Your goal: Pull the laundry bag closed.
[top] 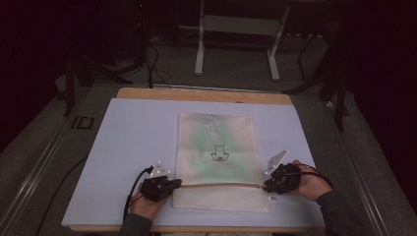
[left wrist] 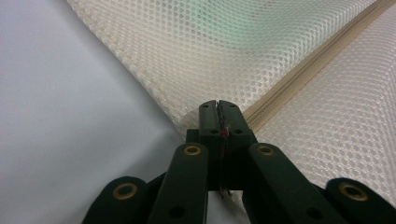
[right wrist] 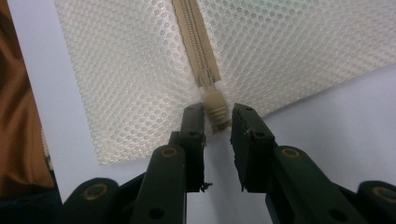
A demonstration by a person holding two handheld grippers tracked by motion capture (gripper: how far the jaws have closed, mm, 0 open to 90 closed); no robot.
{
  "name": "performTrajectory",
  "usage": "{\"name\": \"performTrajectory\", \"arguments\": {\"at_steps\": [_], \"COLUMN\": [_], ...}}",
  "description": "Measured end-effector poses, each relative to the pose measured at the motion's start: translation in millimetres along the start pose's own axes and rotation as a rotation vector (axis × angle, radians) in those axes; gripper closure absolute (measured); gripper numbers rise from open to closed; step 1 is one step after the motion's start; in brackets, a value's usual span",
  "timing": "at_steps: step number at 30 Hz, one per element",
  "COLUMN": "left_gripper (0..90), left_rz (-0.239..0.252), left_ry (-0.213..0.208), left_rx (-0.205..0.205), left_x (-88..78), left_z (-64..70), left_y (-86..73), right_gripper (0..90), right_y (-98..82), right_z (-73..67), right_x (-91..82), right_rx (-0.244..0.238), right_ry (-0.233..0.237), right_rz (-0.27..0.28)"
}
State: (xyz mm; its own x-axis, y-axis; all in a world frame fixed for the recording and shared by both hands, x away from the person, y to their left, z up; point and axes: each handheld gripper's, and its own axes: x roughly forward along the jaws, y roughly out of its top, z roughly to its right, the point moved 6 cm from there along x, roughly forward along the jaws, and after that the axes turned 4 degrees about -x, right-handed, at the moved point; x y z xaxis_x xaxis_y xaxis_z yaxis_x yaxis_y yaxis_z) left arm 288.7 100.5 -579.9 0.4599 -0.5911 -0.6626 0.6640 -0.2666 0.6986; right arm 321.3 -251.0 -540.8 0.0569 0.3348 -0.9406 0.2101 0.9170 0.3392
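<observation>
Mesh bag (top: 216, 147), soft, light, limp, lay near the tabletop's front edge; left gripper (left wrist: 218, 106) pinched its corner, right gripper (right wrist: 217, 116) stood parted around the zipper pull (right wrist: 215, 106), the best hold.

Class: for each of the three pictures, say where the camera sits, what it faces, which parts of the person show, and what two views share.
High view: above the person's side, facing forward and down on the mesh bag; both forearms and tools show.
Left gripper view: rides the left tool, jaws shut at the bag's edge.
Right gripper view: rides the right tool, jaws apart around the zipper pull.
Shared: both gripper views show the zipper.
</observation>
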Motion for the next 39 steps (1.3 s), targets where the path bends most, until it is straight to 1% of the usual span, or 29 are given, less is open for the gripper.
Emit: {"name": "performTrajectory", "arguments": {"at_steps": [3, 11, 14, 22, 24, 26, 32, 33, 37, 39], "left_gripper": [87.7, 85.9, 85.8, 85.3, 85.2, 85.2, 85.2, 85.2, 85.1, 85.0], "left_rz": [0.003, 0.008, 0.007, 0.010, 0.015, 0.017, 0.025, 0.027, 0.036, 0.035], "left_ry": [0.001, -0.009, -0.006, -0.005, 0.002, 0.005, 0.014, 0.017, 0.021, 0.023], "left_rx": [0.004, 0.005, 0.010, 0.013, 0.017, 0.021, 0.020, 0.019, 0.017, 0.020], "left_x": [0.0, -0.3, -0.5, -1.9, -3.5, -4.9, -6.8, -7.0, -8.2, -8.7], "left_z": [0.2, 0.4, 0.6, 1.0, 0.9, 0.0, -1.0, -1.2, -2.7, -3.1], "left_y": [0.0, -0.1, 0.0, 0.1, 0.2, 0.4, 0.8, 0.9, 1.3, 1.4], "right_gripper": [73.9, 73.1, 72.8, 72.2, 72.0, 71.7, 71.7, 71.7, 71.9, 71.9], "right_y": [-1.0, -5.3, -7.6, -10.5, -11.5, -13.1, -16.6, -16.6, -22.0, -23.1], "right_z": [-0.1, 1.9, 2.8, 3.3, 3.8, 3.8, 4.5, 4.5, 5.6, 5.6], "right_x": [-1.6, -7.0, -6.7, -4.9, -4.2, -3.9, -4.8, -4.8, -5.2, -5.3], "right_rx": [0.004, 0.029, 0.039, 0.057, 0.071, 0.082, 0.121, 0.121, 0.157, 0.160], "right_ry": [0.001, -0.020, -0.029, -0.034, -0.040, -0.045, -0.086, -0.086, -0.107, -0.112], "right_rz": [0.009, 0.043, 0.051, 0.072, 0.094, 0.105, 0.170, 0.170, 0.204, 0.213]}}
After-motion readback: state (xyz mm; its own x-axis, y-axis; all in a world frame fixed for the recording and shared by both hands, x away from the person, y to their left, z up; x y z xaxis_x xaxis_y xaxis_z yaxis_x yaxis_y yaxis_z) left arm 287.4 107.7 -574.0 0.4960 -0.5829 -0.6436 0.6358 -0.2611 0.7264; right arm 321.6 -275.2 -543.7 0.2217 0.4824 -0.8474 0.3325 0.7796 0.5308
